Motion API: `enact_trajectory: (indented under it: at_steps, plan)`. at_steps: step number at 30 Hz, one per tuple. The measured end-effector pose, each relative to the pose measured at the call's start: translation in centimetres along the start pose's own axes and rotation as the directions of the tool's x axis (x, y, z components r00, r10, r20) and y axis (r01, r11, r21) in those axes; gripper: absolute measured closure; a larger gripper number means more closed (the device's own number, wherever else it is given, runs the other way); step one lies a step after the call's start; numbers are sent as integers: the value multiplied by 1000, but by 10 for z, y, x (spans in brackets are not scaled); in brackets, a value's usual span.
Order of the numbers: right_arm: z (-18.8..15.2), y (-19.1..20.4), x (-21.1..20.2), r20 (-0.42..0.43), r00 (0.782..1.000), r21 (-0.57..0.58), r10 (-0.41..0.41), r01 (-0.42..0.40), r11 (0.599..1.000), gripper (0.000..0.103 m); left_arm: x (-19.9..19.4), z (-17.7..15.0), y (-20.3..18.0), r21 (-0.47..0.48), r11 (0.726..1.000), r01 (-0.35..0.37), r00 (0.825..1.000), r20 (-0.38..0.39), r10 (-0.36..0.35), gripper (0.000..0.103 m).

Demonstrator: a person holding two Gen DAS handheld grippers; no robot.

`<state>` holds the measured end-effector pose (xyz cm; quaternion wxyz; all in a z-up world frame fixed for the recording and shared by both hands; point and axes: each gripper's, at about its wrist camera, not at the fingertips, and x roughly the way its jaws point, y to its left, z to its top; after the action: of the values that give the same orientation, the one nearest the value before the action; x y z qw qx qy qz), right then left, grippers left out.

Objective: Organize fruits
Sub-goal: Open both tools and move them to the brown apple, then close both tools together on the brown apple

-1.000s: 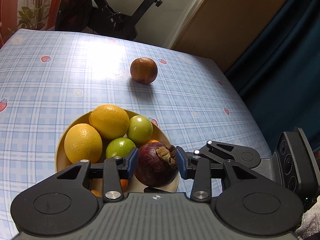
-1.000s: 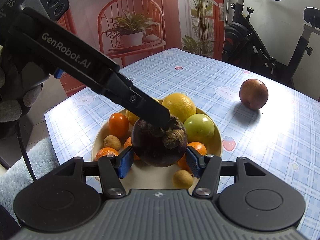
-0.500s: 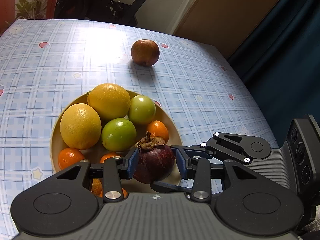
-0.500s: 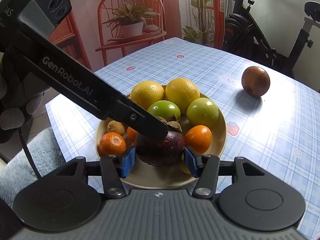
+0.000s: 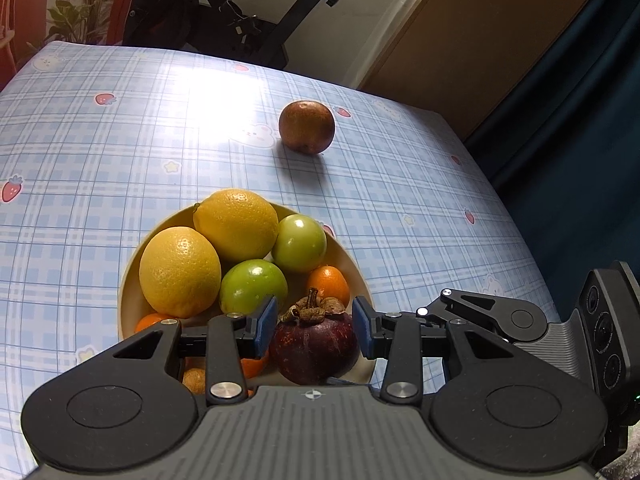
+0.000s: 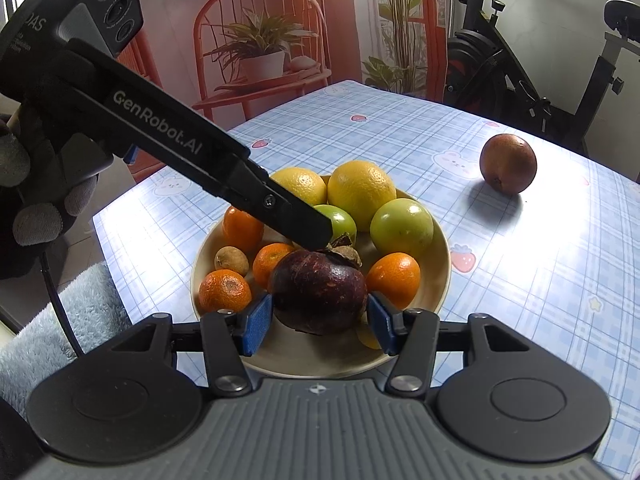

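Two hand-held tongs meet over one dark purple mangosteen (image 6: 320,292), which sits at the near edge of a pale, shallow bowl (image 6: 440,256). The right gripper (image 6: 318,328) has its blue pads spread to the fruit's full width, one at each flank and hard by the skin. Whether they press on it cannot be told. The left gripper (image 5: 314,326) stands apart and clamps nothing. Its pads straddle the dry, curled brown calyx, and in the right wrist view one black finger slants down from the upper left until its tip meets the fruit's crown. A grey-gloved hand (image 6: 40,184) grips that tool from the far left.

The mangosteen's rind is matte and faintly ridged. Beyond the right tongs lie two pebbled yellow citrus fruits (image 5: 180,272) and two smooth, glossy green fruits (image 5: 300,242). Small orange mandarins (image 6: 224,292) flank the mangosteen, and a tan, nut-like round fruit (image 6: 231,260) lies left of the pads.

Well beyond the bowl, ahead of the left tongs, a round russet-brown fruit (image 5: 306,127) rests alone on the blue plaid tablecloth (image 5: 120,160), which is printed with strawberries and rabbits. An exercise bike (image 6: 540,80) stands past the table's far edge.
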<state>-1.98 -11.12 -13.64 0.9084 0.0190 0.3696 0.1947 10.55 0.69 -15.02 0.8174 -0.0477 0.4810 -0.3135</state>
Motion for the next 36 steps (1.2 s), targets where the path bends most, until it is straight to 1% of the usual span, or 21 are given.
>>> enact_trajectory:
  at_steps: [6,12,17,22,29,31,33,36]
  plan:
    - [8,-18,-15,66,997,25,-27,25,999,47,-10,17,-7,17,999,-50,995,89,48,61]
    - [27,-52,-22,115,988,49,-107,102,994,47,-8,45,-18,19,995,-101,982,162,96,61]
    - [41,-81,-21,151,971,58,-187,180,982,47,-1,69,-30,34,987,-155,964,222,143,60]
    - [51,-105,-14,186,953,72,-238,228,971,47,9,89,-37,48,976,-212,945,263,193,60]
    - [71,-136,18,169,956,71,-242,233,970,47,32,127,-33,25,960,-280,921,289,261,60]
    - [77,-145,28,151,960,69,-235,227,971,47,42,138,-30,17,960,-280,926,269,266,60]
    - [81,-151,41,125,965,38,-231,228,973,47,53,146,-27,9,960,-280,930,249,269,60]
    - [81,-154,58,91,973,-4,-214,216,976,47,72,155,-18,-21,965,-262,944,204,261,60]
